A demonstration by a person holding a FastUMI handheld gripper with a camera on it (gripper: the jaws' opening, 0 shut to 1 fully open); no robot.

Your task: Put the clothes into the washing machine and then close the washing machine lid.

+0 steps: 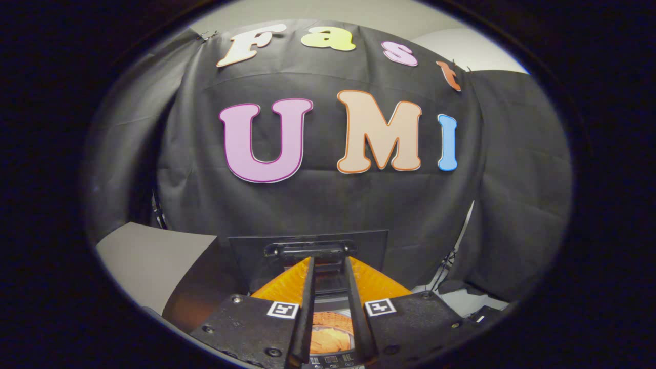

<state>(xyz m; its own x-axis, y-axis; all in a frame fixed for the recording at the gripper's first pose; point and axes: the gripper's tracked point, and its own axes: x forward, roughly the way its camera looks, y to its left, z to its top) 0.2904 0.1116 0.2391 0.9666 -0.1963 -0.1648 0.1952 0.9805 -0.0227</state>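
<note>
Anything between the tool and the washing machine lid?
Nothing visible. The tool has its fingertips right at the handle of the raised lid; whether they press on it is unclear.

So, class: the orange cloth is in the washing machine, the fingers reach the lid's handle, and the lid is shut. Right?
One slip: the gripper view shows the lid raised, not shut. The orange cloth does lie in the washing machine, and the gripper has its fingertips at the lid's handle.
</note>
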